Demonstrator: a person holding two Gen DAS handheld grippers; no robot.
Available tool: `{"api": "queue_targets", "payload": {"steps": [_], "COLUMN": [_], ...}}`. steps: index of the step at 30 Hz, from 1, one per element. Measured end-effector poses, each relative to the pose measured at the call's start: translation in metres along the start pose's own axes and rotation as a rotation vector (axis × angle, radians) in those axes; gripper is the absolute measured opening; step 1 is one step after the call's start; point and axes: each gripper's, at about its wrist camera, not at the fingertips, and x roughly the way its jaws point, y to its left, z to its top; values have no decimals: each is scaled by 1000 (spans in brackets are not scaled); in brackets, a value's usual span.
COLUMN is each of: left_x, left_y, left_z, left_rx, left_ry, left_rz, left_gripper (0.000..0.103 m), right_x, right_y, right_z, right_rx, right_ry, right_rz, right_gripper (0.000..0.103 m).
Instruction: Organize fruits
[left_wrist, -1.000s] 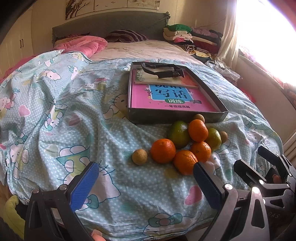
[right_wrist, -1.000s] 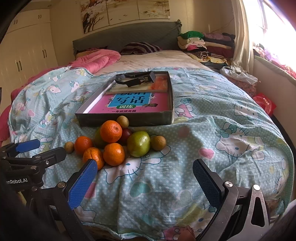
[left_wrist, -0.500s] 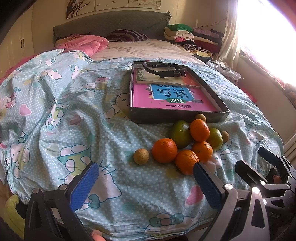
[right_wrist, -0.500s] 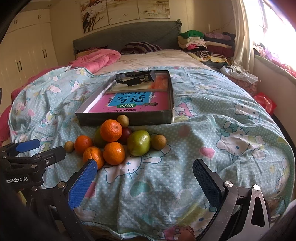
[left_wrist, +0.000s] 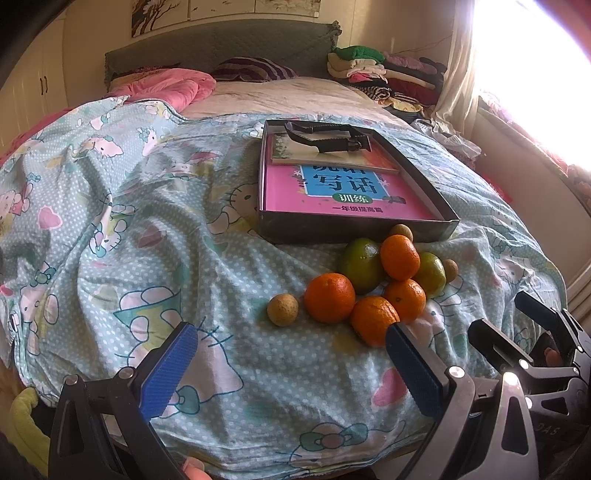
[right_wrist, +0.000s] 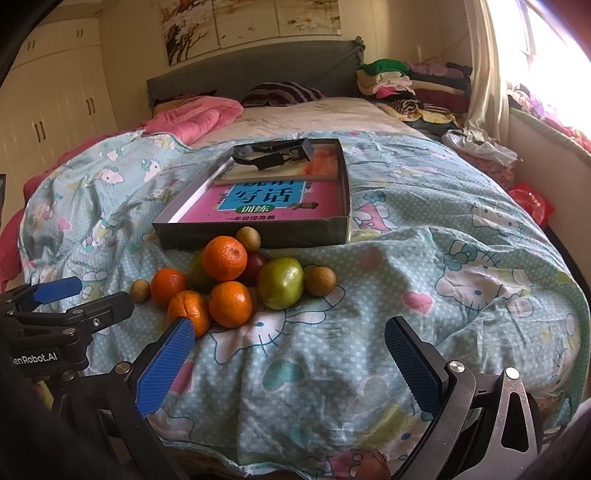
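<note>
Nothing among the fruit has shifted since the earlier frames; only the left view has crept slightly nearer. Filling most of both frames, the bed (left_wrist: 110, 221) wears a blue cartoon-cat quilt. At upper centre lies a shallow dark box (right_wrist: 258, 236) holding a pink workbook (left_wrist: 332, 195) and a black clip (left_wrist: 325, 138). Just below the box, the fruit pile (right_wrist: 236, 280) sits on the quilt: two green fruits, four oranges, and small brown round fruits at its edges, one (left_wrist: 282, 309) apart at the left. Along the bottom of each frame, the left hand-held gripper (left_wrist: 291, 363) and right hand-held gripper (right_wrist: 290, 360) hover spread wide, holding nothing.
</note>
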Motion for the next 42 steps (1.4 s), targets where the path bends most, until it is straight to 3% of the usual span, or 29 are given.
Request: {"api": "queue_targets", "payload": {"steps": [9, 14, 17, 20, 22, 24, 28, 42], "left_x": [10, 17, 19, 22, 26, 29, 36, 51], "left_y": [17, 29, 29, 26, 26, 27, 27, 27], "left_z": [-3, -3, 0, 2, 3, 4, 5, 13], "left_rx": [0, -33, -24, -3, -2, -3, 6, 25], "left_ry": [33, 66, 66, 69, 78, 92, 111, 129], "left_rz": [22, -38, -53, -74, -98, -123, -147, -158], "left_gripper": [102, 99, 87, 75, 64, 53, 43, 25], "right_x": [12, 20, 23, 29, 34, 40, 48, 70], "right_y": [13, 27, 38, 50, 55, 61, 67, 88], "right_z": [-2, -3, -4, -3, -3, -3, -4, -1], "right_rx": [-26, -61, -92, -116, -116, -121, -159, -305], "right_ry": [46, 73, 78, 97, 120, 140, 157, 119], "right_rz": [36, 74, 112, 170, 209, 231, 242, 166], "right_gripper": [103, 103, 98, 88, 69, 62, 47, 43]}}
